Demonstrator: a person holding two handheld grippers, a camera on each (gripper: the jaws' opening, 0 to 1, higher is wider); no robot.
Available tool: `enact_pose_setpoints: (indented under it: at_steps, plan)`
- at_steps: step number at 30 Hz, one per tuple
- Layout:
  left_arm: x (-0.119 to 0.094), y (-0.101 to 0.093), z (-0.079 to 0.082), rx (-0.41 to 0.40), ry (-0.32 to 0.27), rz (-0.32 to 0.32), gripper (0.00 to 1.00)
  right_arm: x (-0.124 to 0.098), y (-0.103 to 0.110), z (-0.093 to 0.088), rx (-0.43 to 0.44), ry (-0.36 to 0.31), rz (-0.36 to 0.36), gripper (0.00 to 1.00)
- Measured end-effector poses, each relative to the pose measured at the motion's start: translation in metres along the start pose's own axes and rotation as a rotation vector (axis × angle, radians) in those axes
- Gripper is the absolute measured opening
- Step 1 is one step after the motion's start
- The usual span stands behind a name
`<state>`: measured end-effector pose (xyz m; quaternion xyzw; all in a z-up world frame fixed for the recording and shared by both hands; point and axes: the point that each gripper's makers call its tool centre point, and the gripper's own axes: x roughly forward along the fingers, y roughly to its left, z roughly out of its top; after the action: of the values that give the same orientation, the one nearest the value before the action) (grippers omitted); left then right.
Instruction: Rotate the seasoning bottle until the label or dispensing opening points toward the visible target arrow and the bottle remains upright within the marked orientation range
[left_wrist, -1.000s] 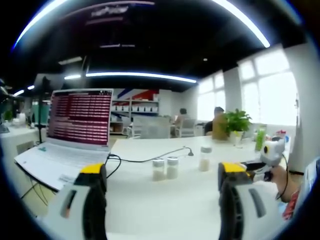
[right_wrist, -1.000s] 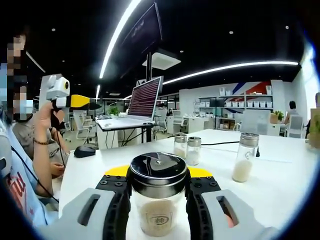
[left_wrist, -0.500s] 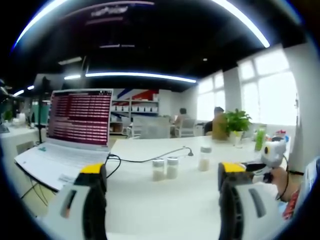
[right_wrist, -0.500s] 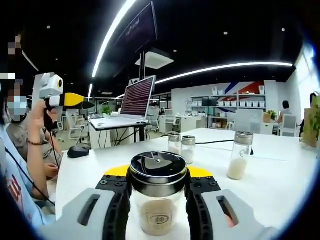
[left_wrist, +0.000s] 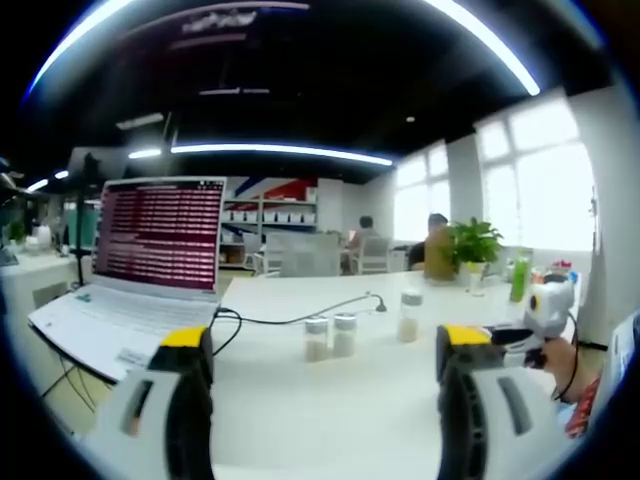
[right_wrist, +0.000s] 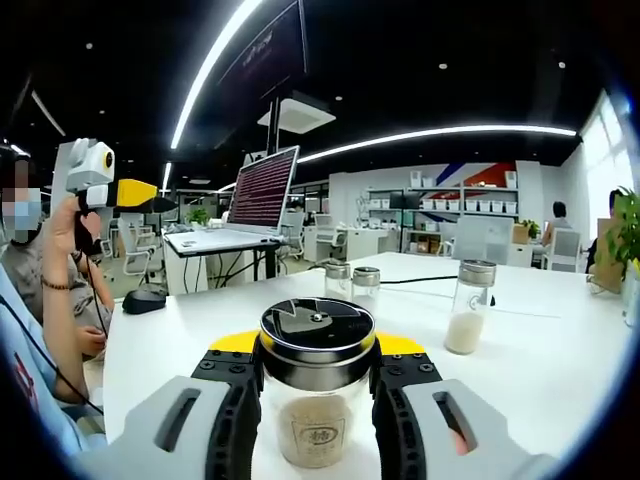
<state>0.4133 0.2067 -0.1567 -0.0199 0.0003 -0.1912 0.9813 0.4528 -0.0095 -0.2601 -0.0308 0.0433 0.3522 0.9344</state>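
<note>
Holding the seasoning bottle upright between its closed jaws, the right gripper seems mid-rotation, and next needs a slow turn toward an arrow I cannot see, while the left gripper waits with jaws apart.

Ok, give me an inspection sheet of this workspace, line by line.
Surface: white table, mostly bare.
Job's things: seasoning bottle upright, clamped in the right gripper; no target arrow seen.
Clutter: two small shakers side by side, a taller shaker, open laptop, mouse.
Grippers: left gripper open, holding nothing.
Cables: black cable from the laptop across the table.
Surroundings: office, potted plant, shelves, seated people.
</note>
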Motion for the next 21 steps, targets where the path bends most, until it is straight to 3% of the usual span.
enact_pose_setpoints:
  at_steps: [21]
  plan:
    - [-0.0007,-0.0031,0.0,0.008,0.001,-0.004,0.98,-0.0002,-0.0018,-0.0029,0.006,-0.008,-0.099,0.41]
